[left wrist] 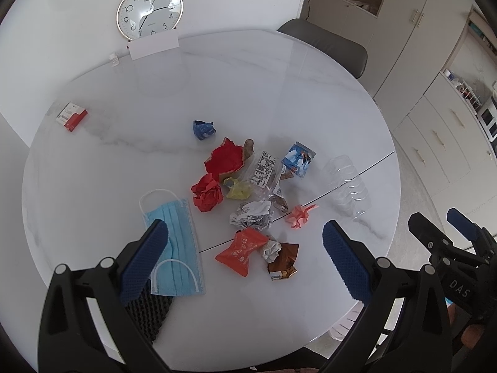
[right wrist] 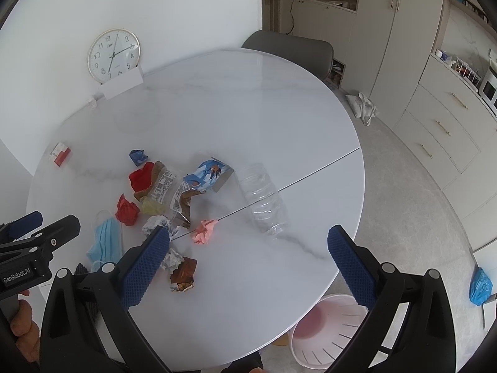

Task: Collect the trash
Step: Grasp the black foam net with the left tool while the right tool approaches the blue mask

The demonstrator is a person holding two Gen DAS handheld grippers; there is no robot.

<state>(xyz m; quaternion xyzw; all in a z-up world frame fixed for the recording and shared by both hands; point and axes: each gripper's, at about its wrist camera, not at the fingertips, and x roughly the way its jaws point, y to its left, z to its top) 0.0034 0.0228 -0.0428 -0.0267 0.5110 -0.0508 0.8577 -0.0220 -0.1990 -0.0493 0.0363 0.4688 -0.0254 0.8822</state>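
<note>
1. Trash: a loose heap near the middle of the round white table [right wrist: 248,118], running toward its near edge. Likely light and easily crushed; the clear plastic bottle [right wrist: 262,200] probably slippery, best pinched across its ribbed body.
2. Soft pieces: blue face mask [left wrist: 174,242], red paper ball [left wrist: 206,197], pink paper scrap [right wrist: 203,231], orange wrapper [left wrist: 240,248]. Pinch any raised fold.
3. Pink bin [right wrist: 326,331] stands on the floor beside the table's near edge.
4. Left hand-held gripper [left wrist: 245,258] and right hand-held gripper [right wrist: 248,258]: both spread wide, holding nothing.

crumpled wrappers [left wrist: 245,183], blue mask [left wrist: 174,245], clear bottle [left wrist: 348,186], strewn
</note>
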